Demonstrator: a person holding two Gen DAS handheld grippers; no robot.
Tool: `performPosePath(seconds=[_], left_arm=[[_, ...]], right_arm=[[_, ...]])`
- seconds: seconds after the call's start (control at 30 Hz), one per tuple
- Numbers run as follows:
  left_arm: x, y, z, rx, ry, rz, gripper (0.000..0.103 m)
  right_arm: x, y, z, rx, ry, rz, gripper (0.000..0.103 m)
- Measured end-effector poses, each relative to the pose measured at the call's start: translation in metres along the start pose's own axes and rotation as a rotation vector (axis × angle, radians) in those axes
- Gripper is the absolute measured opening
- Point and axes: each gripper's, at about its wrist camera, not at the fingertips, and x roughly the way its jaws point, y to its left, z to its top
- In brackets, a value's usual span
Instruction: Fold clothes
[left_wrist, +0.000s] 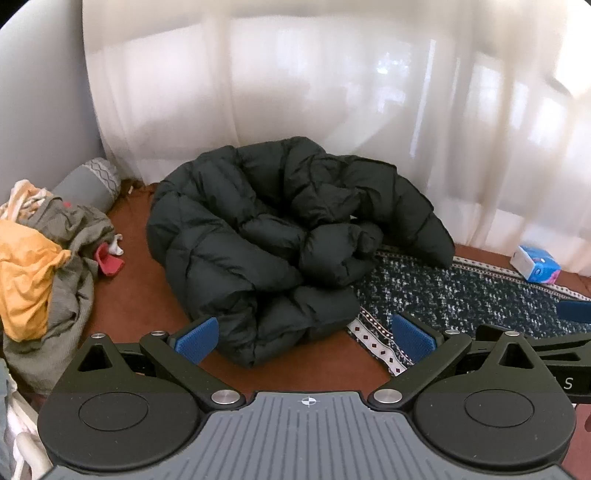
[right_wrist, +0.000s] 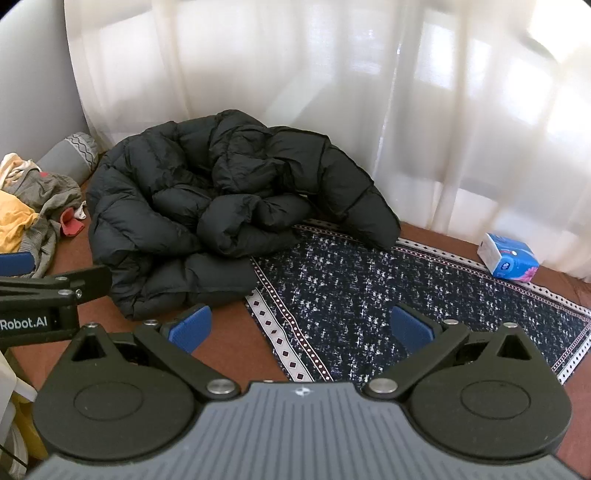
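Plainly, the left tool (left_wrist: 306, 338) and right tool (right_wrist: 299, 328) hung spread apart, empty, short of the jacket (left_wrist: 280, 229), which lay crumpled partly on the rug (right_wrist: 388, 295). Puffy, light, probably slick; best pinched along a hem.

Side-by-side wrist views, both facing jacket (left_wrist: 291, 236)

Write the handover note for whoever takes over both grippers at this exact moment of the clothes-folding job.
Left gripper: open, empty, above the near edge of the black puffer jacket.
Right gripper: open, empty, over the patterned rug.
The jacket lies bunched, partly on the rug, in front of the white curtain.
A pile of unfolded clothes lies to the left.
A tissue pack sits far right.
Done: nothing folded.
Left: spread and fold the jacket, then the pile.
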Motion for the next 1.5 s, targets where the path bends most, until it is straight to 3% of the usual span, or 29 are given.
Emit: performPosePath(seconds=[1.5], left_arm=[[-0.008,-0.014,0.000,-0.001,-0.009,0.015,0.103]], right_arm=[[-0.002,-0.013,-0.004,-0.005,-0.005,0.025,0.103]])
